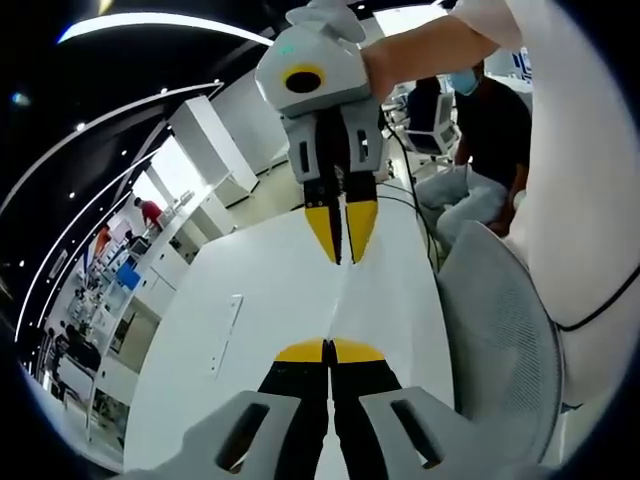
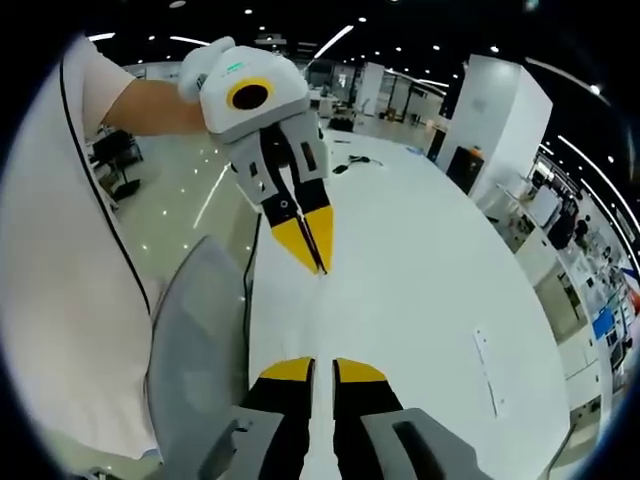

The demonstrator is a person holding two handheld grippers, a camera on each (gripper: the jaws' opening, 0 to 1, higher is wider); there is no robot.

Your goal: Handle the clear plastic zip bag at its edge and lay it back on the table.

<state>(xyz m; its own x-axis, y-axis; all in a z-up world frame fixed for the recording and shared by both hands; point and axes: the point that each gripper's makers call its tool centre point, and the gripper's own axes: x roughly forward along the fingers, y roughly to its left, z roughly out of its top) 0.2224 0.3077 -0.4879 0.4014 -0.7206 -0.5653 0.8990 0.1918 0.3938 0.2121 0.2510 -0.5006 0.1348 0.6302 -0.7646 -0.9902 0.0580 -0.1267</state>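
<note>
Two sets of yellow-tipped jaws meet nose to nose above the white table [image 1: 270, 300], toward its edge next to the grey mesh chair [image 1: 500, 340]. Nearest in the left gripper view, the left gripper [image 1: 328, 350] is clenched tight, tips pressed together. From those tips a faint, almost edge-on line runs across to the right gripper [image 1: 342, 255]: the clear plastic zip bag [image 1: 338, 300], stretched between the two and held off the tabletop. In the right gripper view the right gripper's own tips stand a sliver apart, pinching the bag's near edge, and the left gripper's are closed on its far edge. A thin white strip [image 1: 228, 330] lies flat on the table, nearer its opposite long edge. Beyond the far end, a person in a dark shirt [image 1: 490, 130] sits on an office chair.
</note>
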